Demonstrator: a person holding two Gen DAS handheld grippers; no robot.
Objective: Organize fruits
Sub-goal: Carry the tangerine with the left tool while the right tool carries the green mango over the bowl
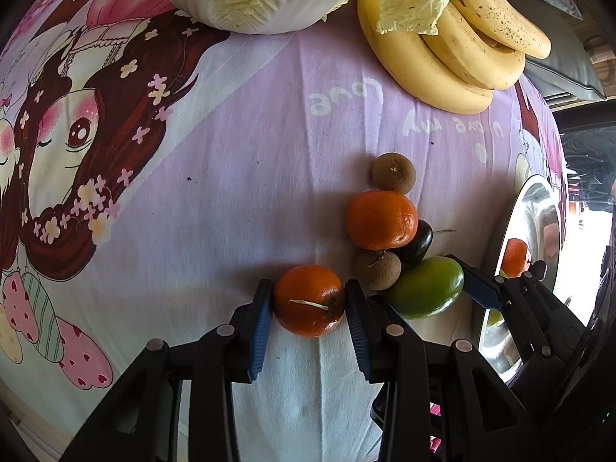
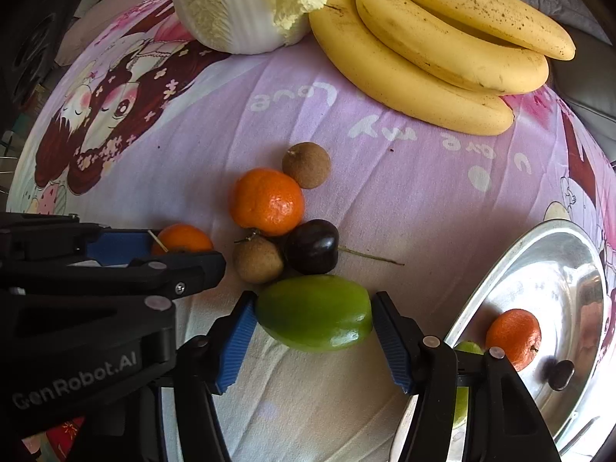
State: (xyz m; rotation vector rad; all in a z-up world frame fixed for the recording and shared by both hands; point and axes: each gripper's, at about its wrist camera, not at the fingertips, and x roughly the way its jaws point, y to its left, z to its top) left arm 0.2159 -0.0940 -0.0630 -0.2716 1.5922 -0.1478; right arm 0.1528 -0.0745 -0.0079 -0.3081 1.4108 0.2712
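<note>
My left gripper (image 1: 309, 300) is shut on a small orange mandarin (image 1: 309, 300) resting on the cloth; it also shows in the right wrist view (image 2: 183, 238). My right gripper (image 2: 313, 317) is shut on a green oblong fruit (image 2: 313, 317), seen in the left wrist view too (image 1: 427, 287). Beside them lie a second mandarin (image 2: 267, 200), two brown longans (image 2: 307, 164) (image 2: 258, 258) and a dark cherry (image 2: 312, 245). A steel plate (image 2: 539, 269) at right holds another mandarin (image 2: 514, 337), a dark cherry (image 2: 561, 374) and a green fruit.
A bunch of yellow bananas (image 2: 435, 42) and a napa cabbage (image 2: 246, 4) lie at the far side of the printed pink cloth (image 2: 404, 192). Grey cushions (image 1: 554, 38) sit behind the bananas.
</note>
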